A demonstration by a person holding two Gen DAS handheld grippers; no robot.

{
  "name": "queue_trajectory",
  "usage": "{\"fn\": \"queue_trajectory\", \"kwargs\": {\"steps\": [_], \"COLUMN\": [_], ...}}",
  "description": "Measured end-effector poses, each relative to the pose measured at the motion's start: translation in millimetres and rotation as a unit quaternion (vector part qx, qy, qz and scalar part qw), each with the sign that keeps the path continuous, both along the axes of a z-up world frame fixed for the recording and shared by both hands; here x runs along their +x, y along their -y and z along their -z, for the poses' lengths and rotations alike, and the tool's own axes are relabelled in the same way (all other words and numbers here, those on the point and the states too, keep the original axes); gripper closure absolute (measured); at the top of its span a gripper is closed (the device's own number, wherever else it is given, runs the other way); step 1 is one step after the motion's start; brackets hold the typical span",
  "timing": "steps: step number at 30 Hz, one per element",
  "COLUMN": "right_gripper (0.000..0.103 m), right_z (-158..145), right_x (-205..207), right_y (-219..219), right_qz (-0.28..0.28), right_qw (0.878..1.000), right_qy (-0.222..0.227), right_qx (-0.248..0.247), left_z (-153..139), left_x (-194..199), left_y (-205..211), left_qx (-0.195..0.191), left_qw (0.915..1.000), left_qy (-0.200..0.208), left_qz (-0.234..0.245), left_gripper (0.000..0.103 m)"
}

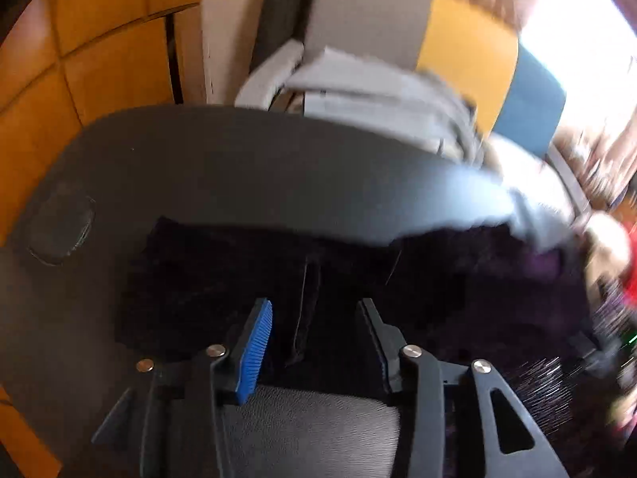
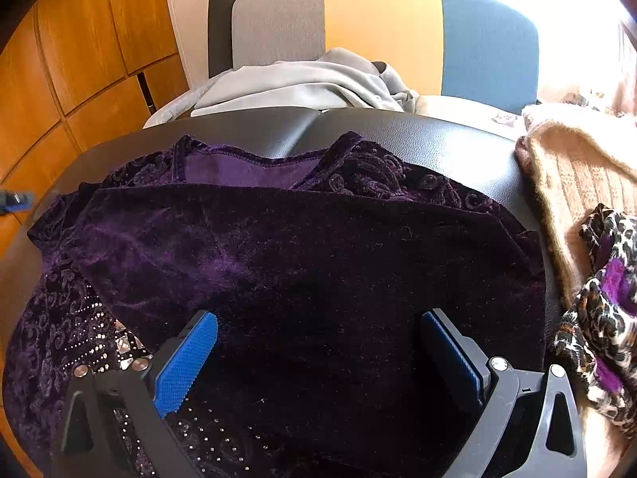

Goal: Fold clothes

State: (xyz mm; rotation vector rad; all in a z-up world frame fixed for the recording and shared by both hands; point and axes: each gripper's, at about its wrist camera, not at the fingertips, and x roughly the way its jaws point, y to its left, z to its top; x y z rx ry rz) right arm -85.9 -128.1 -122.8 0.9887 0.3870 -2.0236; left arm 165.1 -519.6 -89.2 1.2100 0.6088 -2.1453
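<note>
R gripper (image 2: 318,352) jaws wide apart, nothing pinched, hovering over the dark purple velvet top (image 2: 302,255), which lies part-folded on the black leather-look table (image 2: 438,135), prob. for the next fold. L gripper (image 1: 316,328) also open, empty, above the top's edge w/ a seam between its fingers. Beyond: grey garments (image 2: 302,79) piled on the grey-yellow-blue chair (image 2: 382,20). No containers visible.
</note>
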Motion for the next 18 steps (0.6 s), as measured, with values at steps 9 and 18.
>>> {"fn": "queue_trajectory", "kwargs": {"steps": [9, 18], "right_gripper": [0.0, 0.0], "right_z": [-1, -1], "right_x": [-3, -2], "right_y": [-4, -3], "right_qz": [-0.001, -0.001], "right_qw": [1.0, 1.0], "right_qy": [0.011, 0.01], "right_qx": [-0.016, -0.015], "left_z": [42, -19], "left_x": [29, 62], "left_y": [4, 18], "left_qx": [-0.022, 0.098], "left_qw": [0.998, 0.975], "left_qy": [0.045, -0.185], "left_qz": [-0.039, -0.075], "left_gripper": [0.083, 0.095]}}
